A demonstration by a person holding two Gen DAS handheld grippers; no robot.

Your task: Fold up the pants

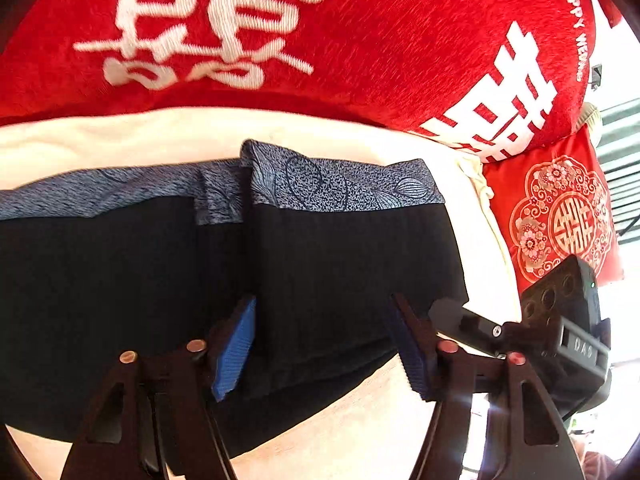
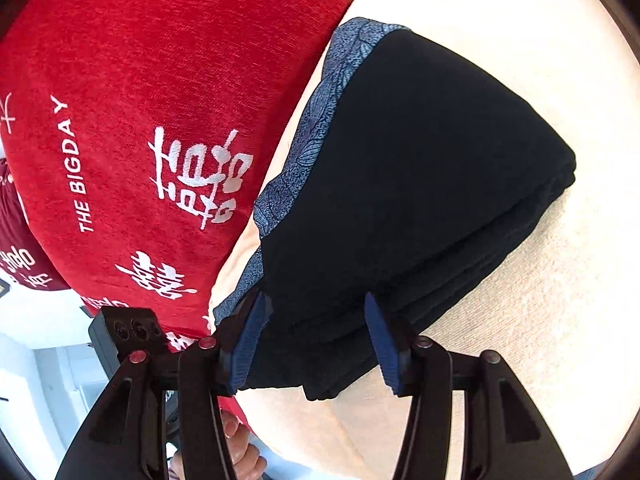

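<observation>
The pants [image 1: 320, 264] are black with a blue patterned waistband [image 1: 344, 184] and lie folded in several layers on a cream bed sheet [image 1: 120, 140]. My left gripper [image 1: 324, 344] is open, its blue pads just above the folded stack's near edge, holding nothing. In the right wrist view the same folded pants [image 2: 400, 184] lie with the waistband [image 2: 320, 120] along the left. My right gripper [image 2: 316, 340] is open over the stack's near corner, with nothing between the pads. The right gripper's body [image 1: 560, 320] shows at the right of the left wrist view.
A big red pillow with white characters [image 1: 280, 32] lies just behind the pants, also in the right wrist view [image 2: 140, 120]. A smaller red patterned cushion [image 1: 560, 216] is at the right. Cream sheet [image 2: 520, 300] extends to the right of the stack.
</observation>
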